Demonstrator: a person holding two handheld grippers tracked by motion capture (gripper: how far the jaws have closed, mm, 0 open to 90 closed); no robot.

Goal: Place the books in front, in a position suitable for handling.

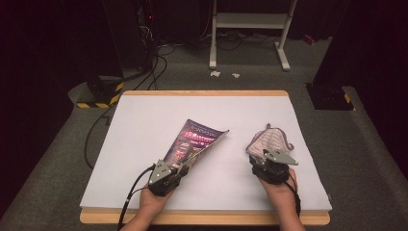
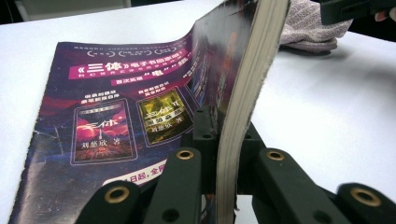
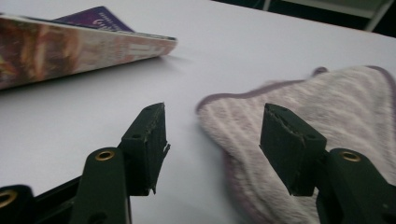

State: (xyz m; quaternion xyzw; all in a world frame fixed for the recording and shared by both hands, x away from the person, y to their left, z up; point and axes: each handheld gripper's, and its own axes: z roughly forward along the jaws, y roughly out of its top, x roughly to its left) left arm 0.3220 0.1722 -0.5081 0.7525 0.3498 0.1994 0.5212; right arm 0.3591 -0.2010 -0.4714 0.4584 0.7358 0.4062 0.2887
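A purple magazine (image 1: 195, 139) lies on the white table sheet, its near right edge lifted. My left gripper (image 1: 180, 169) is shut on that raised stack of pages (image 2: 243, 107), which stands almost upright while the cover page (image 2: 112, 116) lies flat. A striped grey-pink cloth (image 1: 268, 140) lies crumpled at the right. My right gripper (image 1: 263, 163) is open at the cloth's near edge, and its jaws straddle the cloth's corner (image 3: 233, 116). The magazine (image 3: 79, 46) sits beyond its left jaw.
The white sheet (image 1: 144, 125) covers a wooden table (image 1: 202, 217) with a bare rim at the front. Cables (image 1: 96, 134) trail on the floor at the left. A white metal stand (image 1: 250, 29) is beyond the table's far edge.
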